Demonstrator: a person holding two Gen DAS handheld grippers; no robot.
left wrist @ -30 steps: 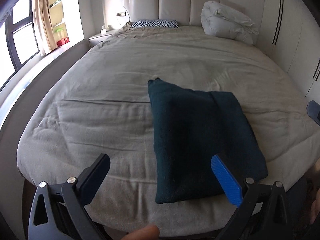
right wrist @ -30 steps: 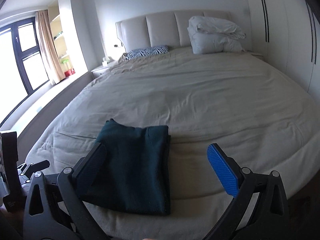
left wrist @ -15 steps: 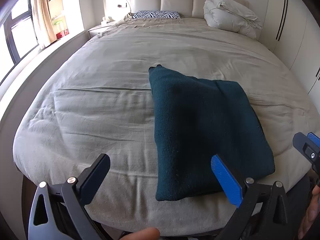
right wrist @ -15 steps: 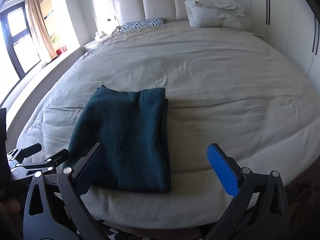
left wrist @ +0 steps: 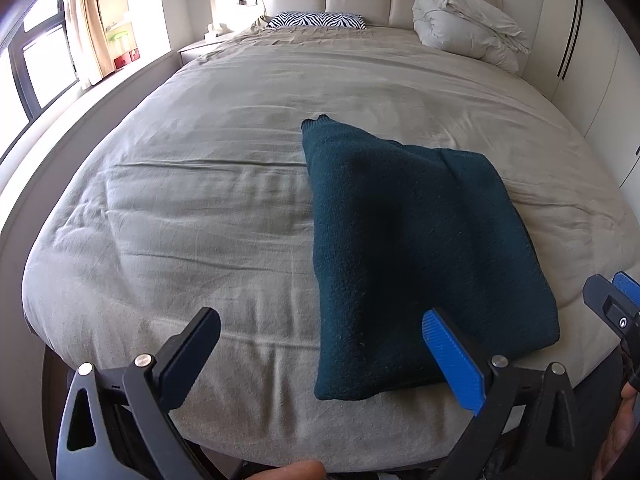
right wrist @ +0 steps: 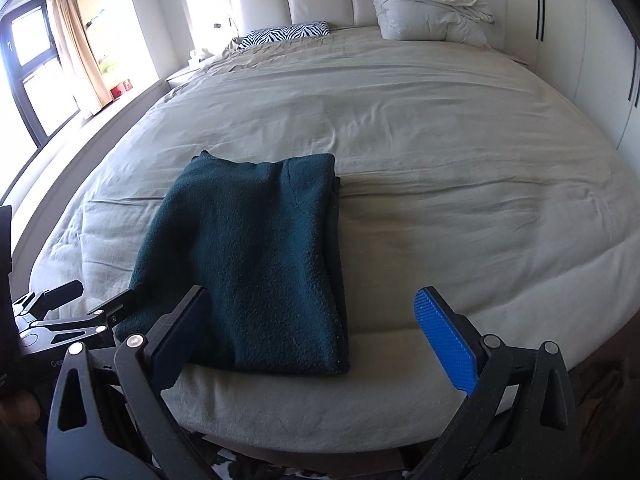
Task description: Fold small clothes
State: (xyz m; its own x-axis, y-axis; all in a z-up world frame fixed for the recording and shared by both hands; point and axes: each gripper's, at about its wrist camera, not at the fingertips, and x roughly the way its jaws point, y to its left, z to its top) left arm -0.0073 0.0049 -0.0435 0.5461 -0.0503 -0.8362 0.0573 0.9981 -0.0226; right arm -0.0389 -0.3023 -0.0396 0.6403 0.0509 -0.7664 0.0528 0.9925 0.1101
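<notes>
A dark teal knitted garment [left wrist: 416, 240] lies folded into a rectangle near the foot edge of the bed; it also shows in the right wrist view [right wrist: 256, 256]. My left gripper [left wrist: 320, 348] is open and empty, just short of the garment's near left corner. My right gripper [right wrist: 316, 328] is open and empty, near the garment's near right corner. The right gripper's tip shows at the right edge of the left wrist view [left wrist: 616, 304]. The left gripper shows at the left of the right wrist view [right wrist: 68, 312].
The beige bed cover [left wrist: 200, 184] spreads wide around the garment. A zebra pillow [left wrist: 316, 21] and a folded white duvet [left wrist: 468, 36] lie by the headboard. A window and curtain [left wrist: 84, 40] are at left, wardrobe doors [right wrist: 592, 56] at right.
Both grippers have moved forward and tilted down toward the foot of the bed, so the folded garment looks closer. The garment has not moved. Both stay open.
</notes>
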